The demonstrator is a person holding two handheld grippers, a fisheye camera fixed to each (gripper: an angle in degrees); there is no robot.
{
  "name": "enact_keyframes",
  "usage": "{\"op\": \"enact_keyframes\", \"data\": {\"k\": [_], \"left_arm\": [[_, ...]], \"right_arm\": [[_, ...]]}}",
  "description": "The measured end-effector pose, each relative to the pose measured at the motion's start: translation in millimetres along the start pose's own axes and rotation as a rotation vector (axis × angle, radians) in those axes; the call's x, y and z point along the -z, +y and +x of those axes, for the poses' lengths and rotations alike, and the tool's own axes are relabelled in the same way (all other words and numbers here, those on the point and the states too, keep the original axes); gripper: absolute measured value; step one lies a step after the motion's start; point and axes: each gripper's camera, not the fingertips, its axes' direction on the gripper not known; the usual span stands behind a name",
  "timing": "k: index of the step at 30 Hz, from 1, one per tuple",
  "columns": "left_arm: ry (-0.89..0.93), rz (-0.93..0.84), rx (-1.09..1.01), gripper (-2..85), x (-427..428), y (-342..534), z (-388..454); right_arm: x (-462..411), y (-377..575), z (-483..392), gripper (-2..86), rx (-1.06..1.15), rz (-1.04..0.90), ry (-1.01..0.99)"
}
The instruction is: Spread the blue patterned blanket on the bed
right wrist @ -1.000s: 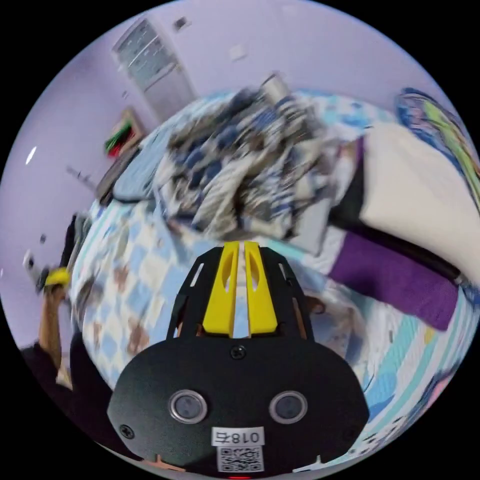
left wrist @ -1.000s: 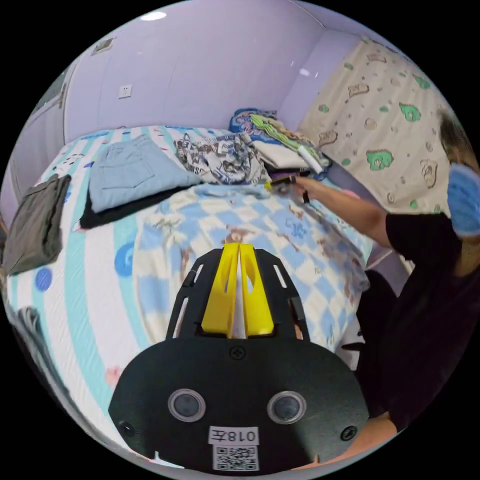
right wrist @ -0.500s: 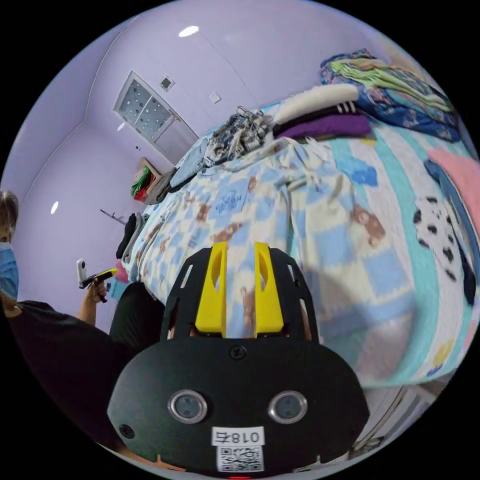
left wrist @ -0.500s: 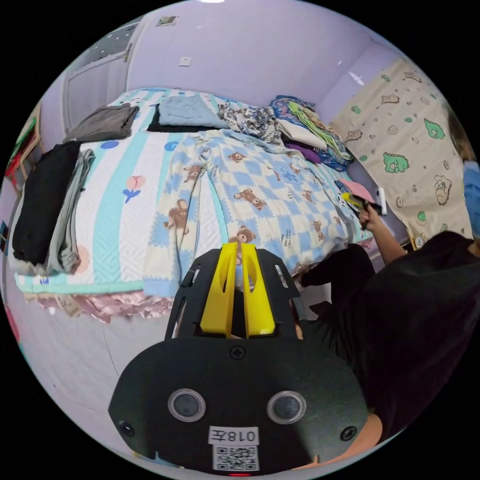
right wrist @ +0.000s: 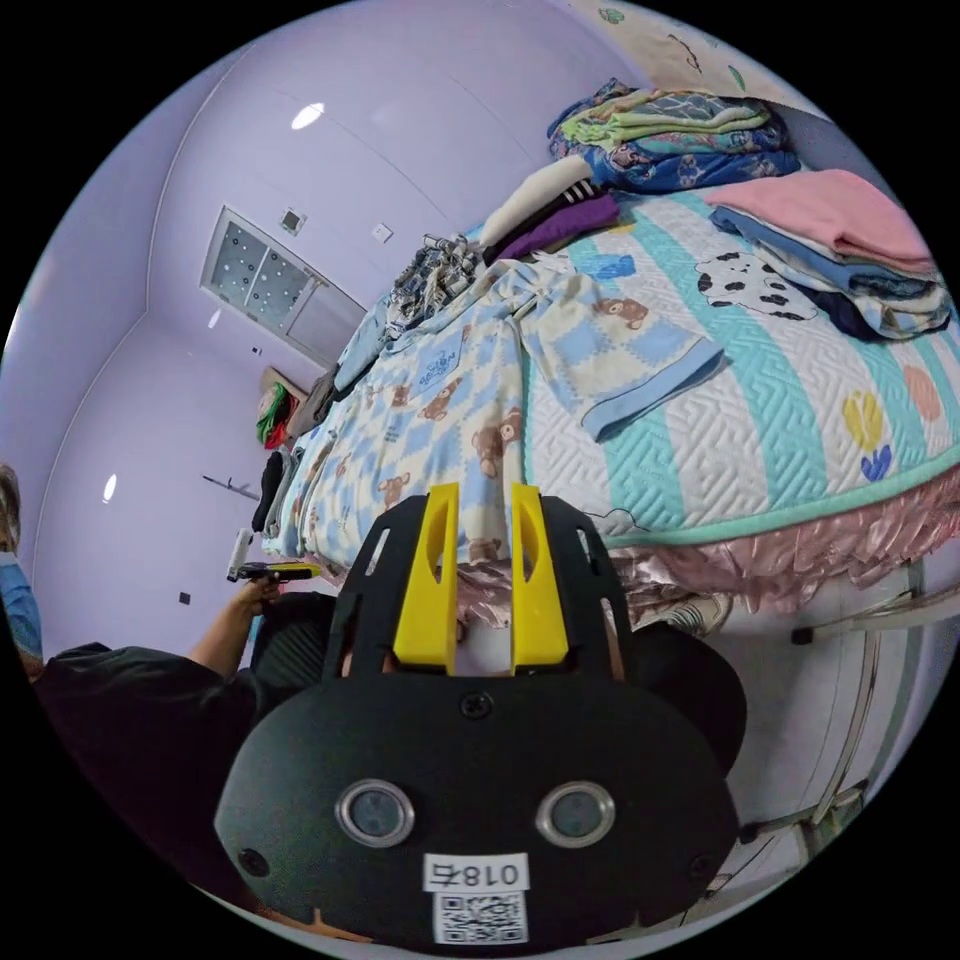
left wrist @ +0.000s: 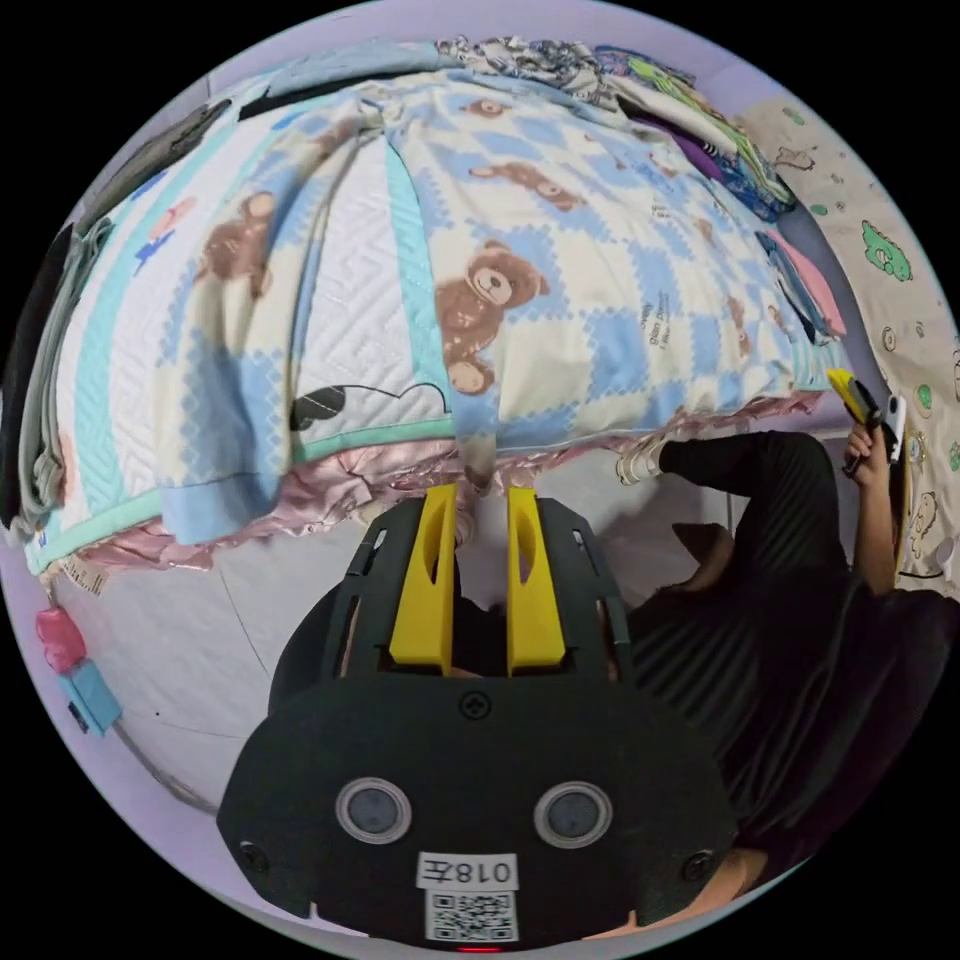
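Note:
The blue checked blanket (left wrist: 560,300) with brown bears lies flat across the striped bed (left wrist: 360,270), its near edge hanging over the pink frill. In the right gripper view the blanket (right wrist: 440,400) runs along the bed (right wrist: 760,400), with a sleeve-like flap lying to the right. My left gripper (left wrist: 478,490) is open, just below the mattress edge, with nothing between its jaws. My right gripper (right wrist: 478,490) is also open and empty, off the bed's edge. The left gripper view shows the right gripper (left wrist: 862,400) held in a hand; the left gripper (right wrist: 275,571) appears in the right gripper view.
Folded clothes sit around the blanket: a pink-topped stack (right wrist: 830,215), a blue and green pile (right wrist: 670,130), dark garments (left wrist: 40,330) at the far side. The person's dark-clothed body (left wrist: 800,600) is beside the bed. A printed curtain (left wrist: 900,250) hangs at the right.
Both grippers have pulled back from over the bed to below its edge. The left jaws, shut a second ago, now stand apart; the blanket lies flat.

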Motion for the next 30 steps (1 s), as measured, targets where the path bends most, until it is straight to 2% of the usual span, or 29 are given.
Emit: {"op": "enact_keyframes", "data": {"k": [8, 11, 12, 13, 17, 20, 22, 30], "left_arm": [[-0.061, -0.022, 0.069, 10.7, -35.4, -16.2, 16.3], [-0.064, -0.008, 0.126, 8.6, -43.6, -12.2, 18.0], [-0.058, -0.018, 0.148, 5.6, -46.7, -10.2, 18.5], [-0.045, -0.034, 0.162, 1.1, -48.2, -7.9, 19.1], [0.039, -0.045, 0.162, -0.6, -36.2, 3.9, 19.4], [0.125, -0.018, 0.148, -0.8, -13.1, 21.3, 16.5], [0.200, 0.038, 0.136, -0.9, 13.3, 37.5, 13.6], [0.245, 0.108, 0.145, -0.9, 55.0, 74.3, 6.2]], "right_arm": [[11.8, 32.5, 8.3, 7.8, -0.004, 0.027, 0.026], [1.4, 37.7, 10.9, 8.3, 0.004, -0.027, 0.069], [-2.5, 38.0, 11.6, 8.6, 0.007, -0.048, 0.078], [-11.9, 38.0, 13.0, 9.0, 0.012, -0.097, 0.105], [-53.3, 34.0, 19.1, 10.4, 0.067, -0.271, 0.245], [-81.8, 27.7, 31.9, 10.9, 0.075, -0.354, 0.249], [-96.0, 23.5, 38.6, 11.0, 0.074, -0.378, 0.223], [-141.2, 19.1, 56.8, 10.3, 0.053, -0.419, 0.271]]}}
